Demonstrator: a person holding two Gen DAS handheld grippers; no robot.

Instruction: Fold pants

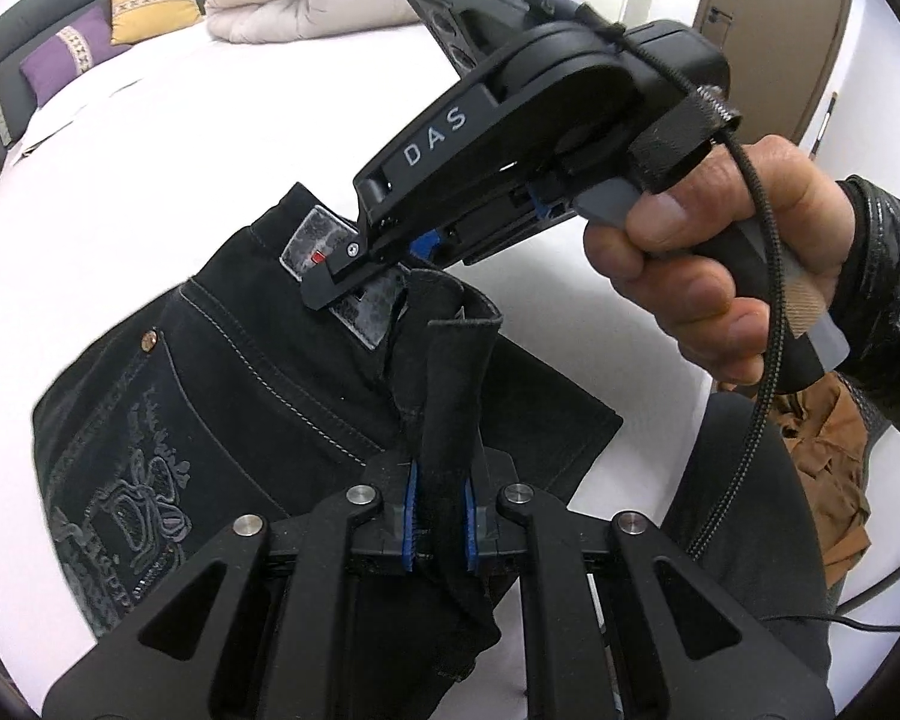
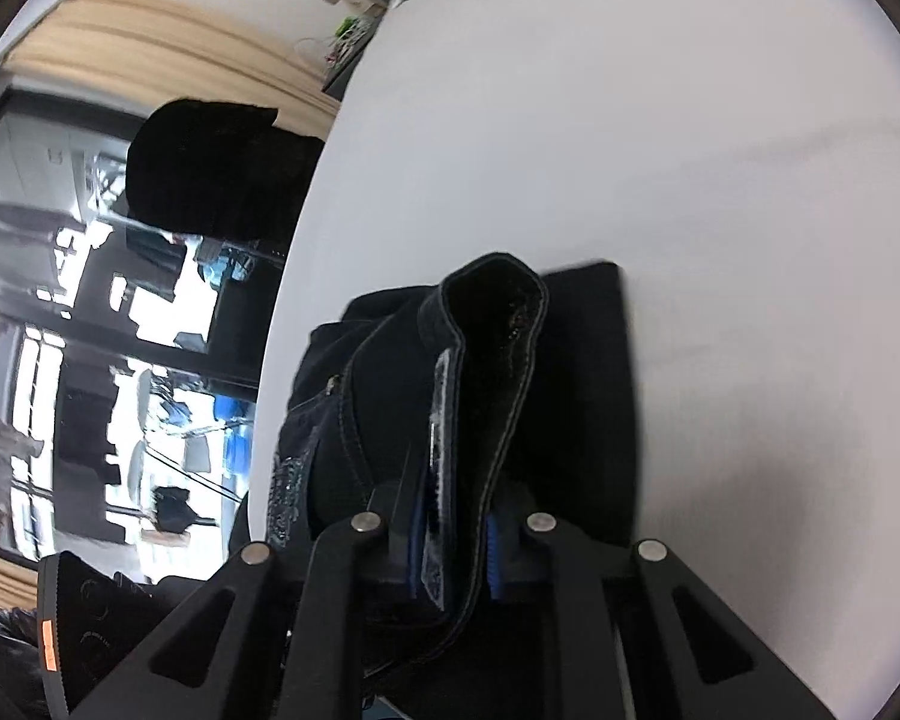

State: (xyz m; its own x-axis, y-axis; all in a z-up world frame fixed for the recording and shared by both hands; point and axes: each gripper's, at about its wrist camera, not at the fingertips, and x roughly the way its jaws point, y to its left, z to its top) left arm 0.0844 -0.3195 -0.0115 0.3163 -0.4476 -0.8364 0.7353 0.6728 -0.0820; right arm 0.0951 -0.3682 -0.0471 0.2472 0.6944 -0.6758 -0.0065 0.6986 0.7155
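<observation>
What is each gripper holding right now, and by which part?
Both hold the black pants. The left gripper is shut on a raised fold at the waistband; the right gripper clamps the waistband at the leather patch.

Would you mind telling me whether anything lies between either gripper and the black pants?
Nothing visible does. The left gripper is shut on a fold of the pants, and the right gripper is shut on the waistband, with fabric directly between the fingers.
</observation>
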